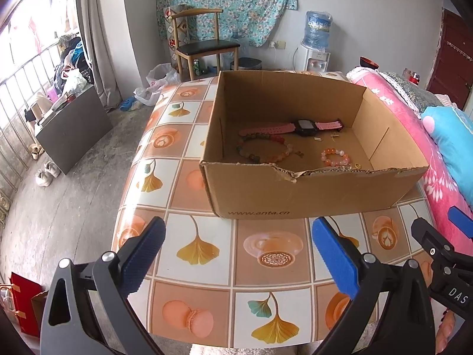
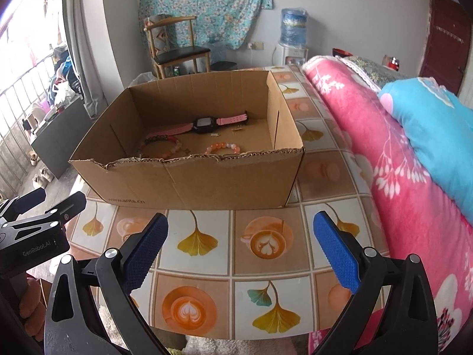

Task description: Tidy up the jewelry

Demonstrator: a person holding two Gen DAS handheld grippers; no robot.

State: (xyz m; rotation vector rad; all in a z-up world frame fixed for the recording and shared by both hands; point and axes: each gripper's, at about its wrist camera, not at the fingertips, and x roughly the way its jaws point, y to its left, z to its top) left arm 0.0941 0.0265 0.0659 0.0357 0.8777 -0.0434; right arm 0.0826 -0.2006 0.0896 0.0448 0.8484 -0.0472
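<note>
Jewelry lies in the cardboard box (image 1: pixel 295 189) mid-frame; left gripper (image 1: pixel 238 254) and right gripper (image 2: pixel 241 247) jaws gape wide, holding nothing.

Both wrist views are daylit and evenly bright. Light enters from the window (image 1: pixel 32 38) at ten o'clock, where the panes are blown out to white with a faint purple fringe. Shadows are soft: the box (image 1: pixel 295 195) casts a weak, diffuse one on the tablecloth (image 1: pixel 204 251) at its base. Fisheye distortion bows straight lines strongly toward the rim, and black vignetting fills the corners. The centre is sharp; printed lettering on the box is legible. Detail softens at the edges, notably near six o'clock.
</note>
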